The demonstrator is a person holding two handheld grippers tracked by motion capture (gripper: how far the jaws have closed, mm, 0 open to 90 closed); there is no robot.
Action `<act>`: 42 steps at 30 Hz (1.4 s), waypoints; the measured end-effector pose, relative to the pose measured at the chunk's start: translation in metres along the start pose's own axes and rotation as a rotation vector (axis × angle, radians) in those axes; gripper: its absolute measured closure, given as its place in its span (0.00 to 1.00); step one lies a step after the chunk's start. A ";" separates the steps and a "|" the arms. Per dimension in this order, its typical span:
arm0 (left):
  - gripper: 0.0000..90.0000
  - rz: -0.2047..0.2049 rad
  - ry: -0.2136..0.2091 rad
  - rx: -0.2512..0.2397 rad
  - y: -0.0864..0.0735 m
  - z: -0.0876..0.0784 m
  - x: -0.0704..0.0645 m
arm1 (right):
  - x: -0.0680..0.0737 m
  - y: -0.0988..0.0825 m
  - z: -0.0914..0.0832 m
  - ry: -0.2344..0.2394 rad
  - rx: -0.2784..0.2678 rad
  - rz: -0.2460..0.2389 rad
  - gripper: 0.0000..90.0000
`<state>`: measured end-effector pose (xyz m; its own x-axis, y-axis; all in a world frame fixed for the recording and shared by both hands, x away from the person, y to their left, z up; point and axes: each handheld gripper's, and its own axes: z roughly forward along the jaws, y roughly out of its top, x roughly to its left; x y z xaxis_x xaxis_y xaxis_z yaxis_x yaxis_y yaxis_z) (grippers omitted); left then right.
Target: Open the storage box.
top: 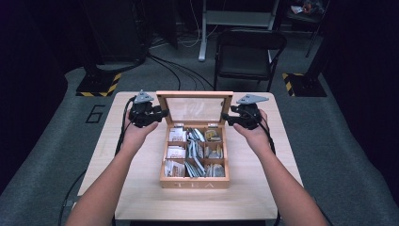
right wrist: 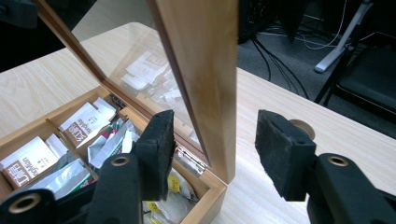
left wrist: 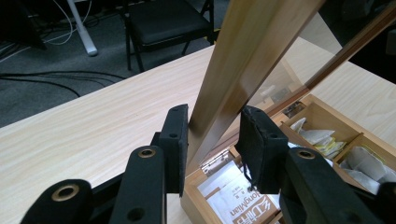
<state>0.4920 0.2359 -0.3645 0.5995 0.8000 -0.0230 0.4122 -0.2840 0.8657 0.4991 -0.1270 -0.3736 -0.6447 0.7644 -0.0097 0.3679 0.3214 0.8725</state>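
Forearms are seen entering from 6 o'clock on the worktop (top: 136,197). The tea box (top: 194,181) sits at centre, its glass lid (top: 195,108) raised upright at 12 o'clock. The left gripper (left wrist: 212,140) and right gripper (right wrist: 212,149) straddle the lid's side edges, jaws spread, not yet pinching. Closing or further opening is judged left. Beyond, a chair (top: 249,56) on grey floor (top: 47,141) is seen.

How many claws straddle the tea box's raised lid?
2: the left claw at the lid's left edge, the right claw at its right edge, both open.
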 end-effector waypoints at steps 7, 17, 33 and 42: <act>0.71 -0.006 0.009 -0.001 0.003 0.003 0.002 | 0.001 -0.002 0.012 -0.010 0.015 -0.018 0.51; 0.71 -0.030 0.009 -0.016 0.003 0.006 0.005 | -0.003 -0.007 0.027 -0.017 0.039 -0.003 0.59; 0.71 -0.036 0.023 -0.003 0.009 0.012 0.008 | -0.011 -0.017 0.036 -0.011 0.045 0.022 0.64; 0.71 -0.043 0.028 -0.002 0.011 0.014 0.009 | -0.014 -0.018 0.042 0.009 0.051 0.033 0.67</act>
<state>0.5116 0.2328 -0.3625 0.5621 0.8257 -0.0465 0.4357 -0.2479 0.8653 0.5294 -0.1197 -0.4097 -0.6375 0.7701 0.0230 0.4223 0.3243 0.8465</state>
